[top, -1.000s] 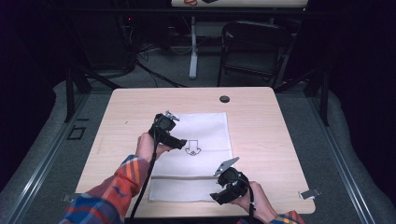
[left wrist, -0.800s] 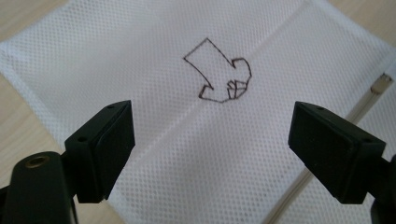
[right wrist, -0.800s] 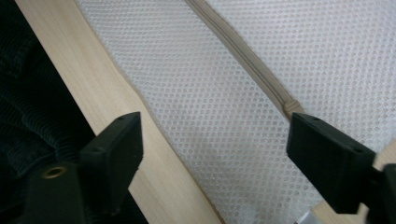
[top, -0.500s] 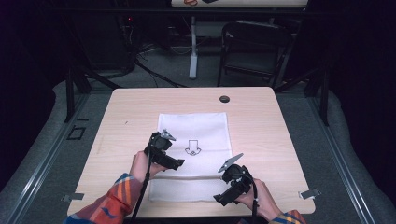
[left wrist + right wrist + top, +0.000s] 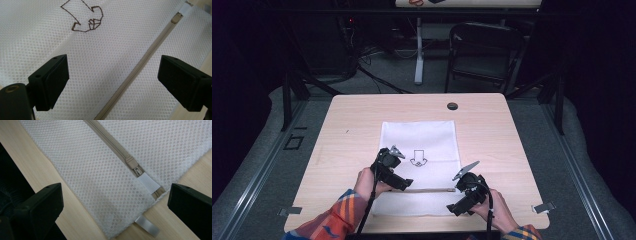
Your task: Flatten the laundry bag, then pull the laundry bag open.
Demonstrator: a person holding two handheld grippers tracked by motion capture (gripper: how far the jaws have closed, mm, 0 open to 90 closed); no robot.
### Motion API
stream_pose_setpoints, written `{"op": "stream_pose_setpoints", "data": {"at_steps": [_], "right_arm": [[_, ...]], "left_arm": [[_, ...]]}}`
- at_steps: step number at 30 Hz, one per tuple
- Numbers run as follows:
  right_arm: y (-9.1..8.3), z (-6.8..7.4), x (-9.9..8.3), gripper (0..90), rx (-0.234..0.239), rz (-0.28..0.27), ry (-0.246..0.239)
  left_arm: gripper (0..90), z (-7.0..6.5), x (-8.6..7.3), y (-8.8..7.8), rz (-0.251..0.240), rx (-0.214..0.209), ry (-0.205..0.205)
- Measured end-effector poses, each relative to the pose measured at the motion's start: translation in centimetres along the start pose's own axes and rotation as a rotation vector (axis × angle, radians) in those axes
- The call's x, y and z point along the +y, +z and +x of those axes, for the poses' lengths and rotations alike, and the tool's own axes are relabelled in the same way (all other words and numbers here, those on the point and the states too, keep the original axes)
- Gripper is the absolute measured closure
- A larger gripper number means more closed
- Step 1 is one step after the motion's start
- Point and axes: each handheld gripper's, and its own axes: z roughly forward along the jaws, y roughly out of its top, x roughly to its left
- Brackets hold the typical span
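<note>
High view: a flat white mesh laundry bag (image 5: 419,145) with a beige zipper (image 5: 432,190) lies mid-table on the pale wooden table (image 5: 492,125). Left gripper (image 5: 398,181) hovers spread over the zipper line; right gripper (image 5: 459,209), jaws just opened wide and empty, sits above the bag's near right corner.

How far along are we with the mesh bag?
Done: the white mesh laundry bag lies flat on the table, its zipper closed with the slider at the end by the white tab. In hand: nothing; the left gripper and right gripper are open above the bag, the right one's jaws having just been opening. Left: probably gripping the slider, if unzipping is the aim.
</note>
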Motion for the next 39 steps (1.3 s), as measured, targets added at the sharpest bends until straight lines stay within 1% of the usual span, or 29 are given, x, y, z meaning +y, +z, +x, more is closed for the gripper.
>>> {"op": "stream_pose_setpoints", "data": {"at_steps": [2, 3, 9, 12, 14, 15, 16, 17, 18, 19, 20, 21, 23, 24, 25, 26, 27, 29, 30, 31, 32, 33, 34, 36, 37, 38, 39], "right_arm": [[0.1, 0.0, 0.0, 0.0, -0.002, -0.006, 0.012], [0.1, -0.1, 0.0, 0.0, 0.004, -0.003, 0.003], [0.0, -0.1, 0.0, 0.9, -0.007, 0.008, 0.005], [0.0, -0.2, 0.0, 5.3, -0.021, 0.021, -0.002], [0.0, -0.2, 0.0, 9.1, -0.018, 0.015, 0.0], [-0.1, -0.2, 0.0, 11.3, -0.029, 0.015, 0.003], [-0.1, -0.3, 0.0, 14.7, -0.029, 0.006, 0.005], [-0.1, -0.3, 0.0, 14.8, -0.032, -0.003, 0.012], [-0.2, -0.3, 0.0, 16.8, -0.038, -0.001, 0.012], [-0.3, -0.4, 0.0, 20.9, -0.048, -0.004, 0.007], [-0.3, -0.5, 0.0, 24.0, -0.043, -0.016, 0.016], [-0.4, -0.6, 0.0, 24.9, -0.048, -0.014, 0.018], [-0.5, -0.9, -0.1, 31.5, -0.049, -0.014, 0.018], [-0.6, -1.0, -0.1, 33.5, -0.052, -0.014, 0.026], [-0.6, -1.2, -0.1, 36.3, -0.043, -0.019, 0.029], [-0.7, -1.3, -0.1, 41.4, -0.048, -0.022, 0.034], [-0.6, -1.4, -0.1, 44.4, -0.042, -0.031, 0.042], [-0.6, -1.6, -0.2, 51.5, -0.055, -0.025, 0.048], [-0.6, -1.6, -0.2, 54.6, -0.046, -0.025, 0.044], [-0.6, -1.7, -0.2, 57.9, -0.048, -0.028, 0.044], [-0.7, -1.7, -0.2, 61.5, -0.049, -0.022, 0.038], [-0.7, -1.8, -0.2, 65.3, -0.053, -0.022, 0.034], [-0.6, -1.8, -0.1, 68.0, -0.046, -0.026, 0.037], [-0.5, -1.9, -0.1, 72.9, -0.053, -0.024, 0.03], [-0.4, -2.0, -0.1, 75.2, -0.062, -0.02, 0.032], [-0.4, -2.1, -0.1, 76.9, -0.062, -0.019, 0.032], [-0.4, -2.2, -0.1, 79.2, -0.065, -0.027, 0.037]], "left_arm": [[10.2, -0.1, 0.0, 0.1, 0.003, 0.002, 0.004], [10.1, -0.2, 0.0, 0.1, 0.002, 0.0, 0.003], [10.2, -0.5, 0.1, 0.6, -0.004, -0.01, 0.011], [10.4, -0.7, 0.0, 1.0, -0.009, -0.022, 0.021], [10.6, -0.9, 0.1, 1.2, -0.005, -0.025, 0.027], [10.7, -0.9, 0.1, 1.4, -0.008, -0.03, 0.029], [10.7, -1.0, 0.1, 1.5, -0.011, -0.033, 0.028], [10.7, -1.1, 0.2, 1.6, -0.016, -0.034, 0.031], [10.9, -1.2, 0.2, 1.6, -0.018, -0.036, 0.034], [10.9, -1.3, 0.3, 1.8, -0.019, -0.041, 0.033], [11.0, -1.4, 0.4, 1.8, -0.02, -0.045, 0.035], [11.3, -1.6, 0.5, 1.9, -0.023, -0.046, 0.043], [11.4, -1.8, 0.8, 2.2, -0.023, -0.053, 0.049], [11.7, -2.0, 0.9, 2.4, -0.024, -0.055, 0.048], [11.9, -2.1, 1.1, 2.5, -0.03, -0.059, 0.05], [12.2, -2.2, 1.3, 2.7, -0.035, -0.069, 0.052], [13.1, -2.3, 1.4, 2.9, -0.035, -0.072, 0.052], [14.2, -2.6, 1.7, 3.3, -0.046, -0.072, 0.058], [14.8, -2.7, 1.8, 3.4, -0.046, -0.081, 0.055], [15.4, -2.8, 1.9, 3.6, -0.047, -0.085, 0.056], [15.7, -2.9, 2.0, 3.7, -0.042, -0.087, 0.073], [16.5, -3.0, 2.0, 3.9, -0.045, -0.096, 0.074], [17.1, -3.2, 2.1, 4.0, -0.05, -0.098, 0.073], [17.9, -3.4, 2.4, 4.3, -0.051, -0.105, 0.087], [19.0, -3.5, 2.5, 4.4, -0.056, -0.109, 0.083], [19.1, -3.7, 2.7, 4.6, -0.059, -0.111, 0.089], [19.8, -3.8, 2.8, 4.7, -0.06, -0.116, 0.092]]}}
